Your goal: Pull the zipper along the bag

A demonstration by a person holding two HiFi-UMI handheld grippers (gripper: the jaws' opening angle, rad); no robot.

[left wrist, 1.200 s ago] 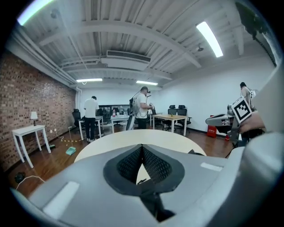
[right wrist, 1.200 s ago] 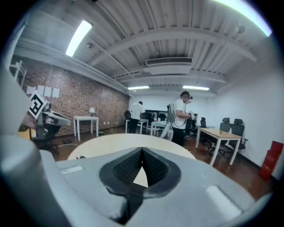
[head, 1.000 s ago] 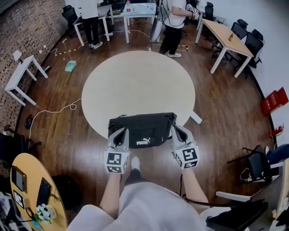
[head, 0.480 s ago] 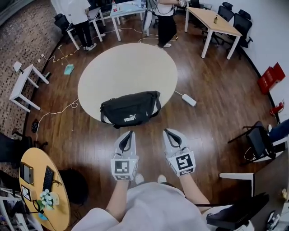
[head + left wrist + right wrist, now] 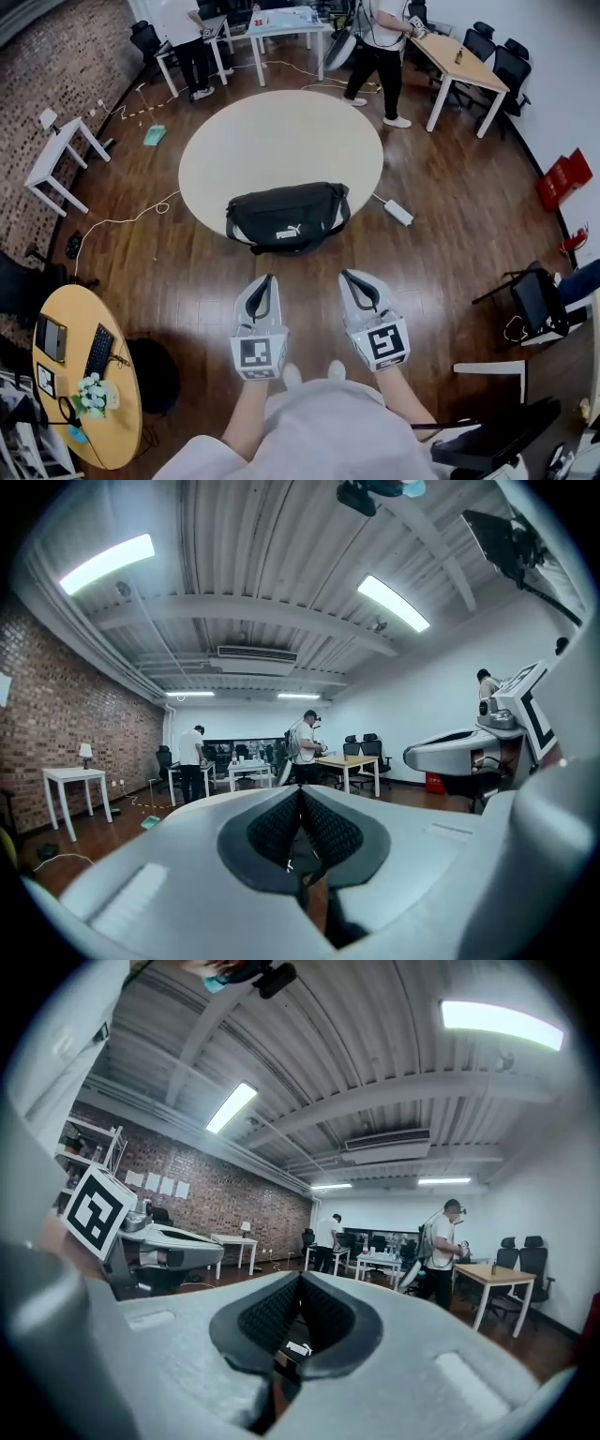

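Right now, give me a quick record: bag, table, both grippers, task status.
bag: black bag, lying at the near edge of the round table
zipper: too small to make out
left gripper: jaws together, nothing between them, over the floor, short of the bag
right gripper: jaws together, nothing between them, also short of the bag
contact: neither gripper touches the bag
task status: zipper pull not under way

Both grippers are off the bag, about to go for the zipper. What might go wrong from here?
The black bag lies at the round table's near edge, seemingly overhanging it; an unbraced zipper pull could drag it off.
The left gripper and right gripper are shut, empty and short of the bag; they must open first.
A power strip lies on the floor beside the table: a trip risk.
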